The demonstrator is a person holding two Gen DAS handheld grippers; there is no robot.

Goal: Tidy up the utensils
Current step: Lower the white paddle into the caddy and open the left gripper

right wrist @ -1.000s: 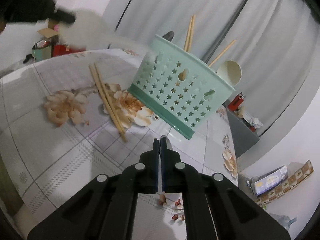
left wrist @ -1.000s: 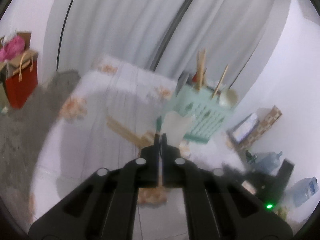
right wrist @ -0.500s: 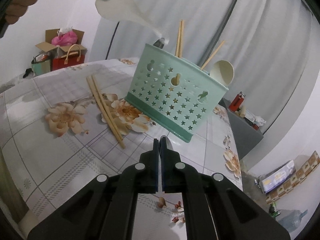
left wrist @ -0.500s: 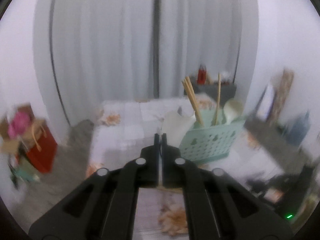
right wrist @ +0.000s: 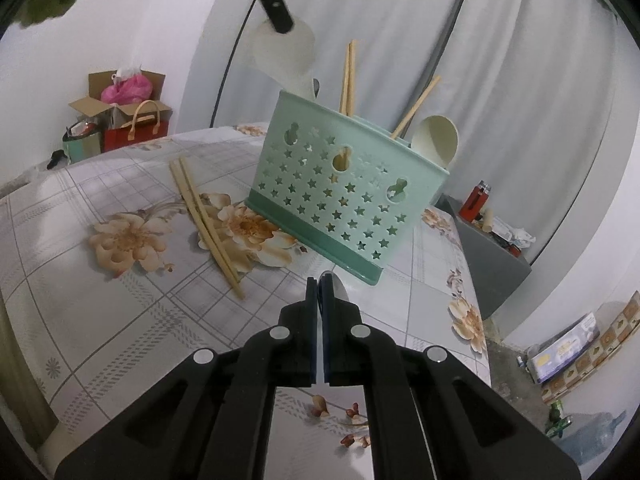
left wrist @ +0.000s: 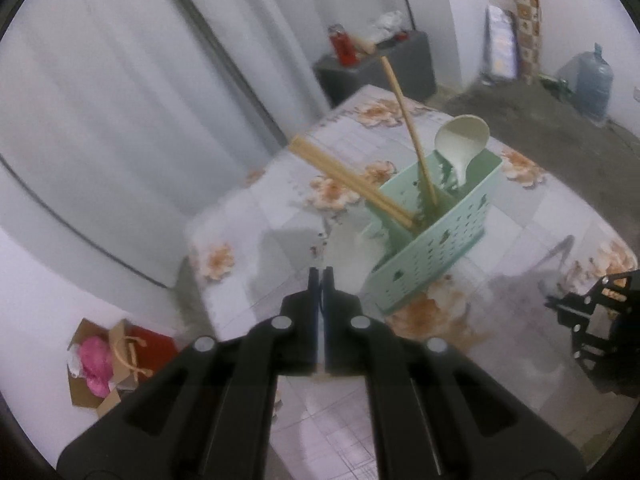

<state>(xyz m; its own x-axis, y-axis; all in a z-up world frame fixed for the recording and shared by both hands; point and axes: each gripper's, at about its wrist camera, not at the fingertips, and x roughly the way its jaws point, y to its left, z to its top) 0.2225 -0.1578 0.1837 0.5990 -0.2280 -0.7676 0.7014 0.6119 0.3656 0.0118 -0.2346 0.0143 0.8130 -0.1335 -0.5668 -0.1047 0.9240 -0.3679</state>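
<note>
Left hand-held gripper (right wrist: 280,20), upper left of right-wrist view, is clamped on a white spoon (right wrist: 286,60), bowl up and handle down, prob. to drop it into the green caddy (right wrist: 344,196) at frame centre. Right hand-held gripper (right wrist: 319,280) is closed w/ nothing in it, low over the tabletop (right wrist: 100,320); loose chopsticks (right wrist: 204,220) lie left of caddy.

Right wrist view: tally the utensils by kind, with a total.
Chopsticks: 5 (2 on table at, 3 in basket at)
Spoons: 2 (1 in basket, 1 in left gripper at)
Total: 7
</note>
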